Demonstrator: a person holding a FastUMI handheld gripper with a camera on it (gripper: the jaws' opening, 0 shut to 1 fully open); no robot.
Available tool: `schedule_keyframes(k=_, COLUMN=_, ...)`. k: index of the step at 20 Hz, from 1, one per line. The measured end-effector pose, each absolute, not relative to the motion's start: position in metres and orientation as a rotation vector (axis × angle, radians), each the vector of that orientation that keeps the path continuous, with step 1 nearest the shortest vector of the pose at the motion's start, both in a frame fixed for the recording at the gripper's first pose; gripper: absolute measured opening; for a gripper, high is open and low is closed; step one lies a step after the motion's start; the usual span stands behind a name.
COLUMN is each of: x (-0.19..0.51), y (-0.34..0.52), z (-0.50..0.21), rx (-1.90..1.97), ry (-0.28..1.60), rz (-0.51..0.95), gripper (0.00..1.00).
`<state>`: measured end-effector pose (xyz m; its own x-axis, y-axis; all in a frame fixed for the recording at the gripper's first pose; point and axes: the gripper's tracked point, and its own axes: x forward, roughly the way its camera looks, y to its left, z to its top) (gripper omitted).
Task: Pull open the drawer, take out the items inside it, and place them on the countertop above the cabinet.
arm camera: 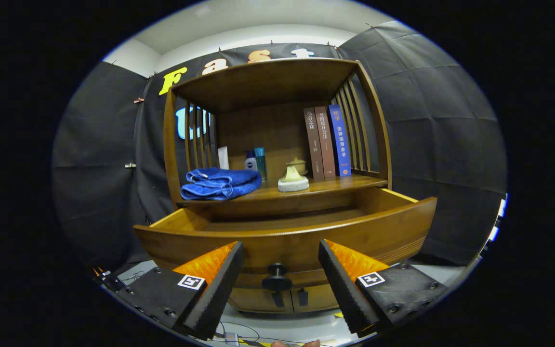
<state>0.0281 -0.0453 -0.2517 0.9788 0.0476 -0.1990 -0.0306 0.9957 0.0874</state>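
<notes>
1. Drawer (284,231) sits lower centre of frame, pulled well out of the cabinet (277,144); we judge the opening step done.
2. Gripper (280,284) at bottom centre: fingers spread wide, holding nothing, one each side of the knob (276,282) and clear of it.
3. Drawer inside: we see only a strip of bare wooden floor past the front panel; the near part is hidden by that panel, so we cannot tell what items remain.
4. Countertop (325,185) just above the drawer, mid frame: blue towel (219,183) at left, bottles (256,163) behind it, pale lidded piece (293,178) at centre, books (328,142) upright at right.
5. Step in hand, as we judge: between opening and taking out.
6. Next move calls for lifting the gripper over the front panel, tipping down to look in, then closing on any item and setting it on the free wood between towel and books.
</notes>
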Motion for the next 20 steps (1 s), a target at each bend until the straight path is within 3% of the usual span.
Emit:
schedule_keyframes(k=13, x=0.055, y=-0.031, z=-0.284, rx=-0.025, ry=0.219, rz=0.006, gripper=0.99)
schedule_keyframes(k=20, x=0.103, y=-0.028, z=-0.287, rx=-0.023, ry=0.240, rz=-0.008, gripper=0.99)
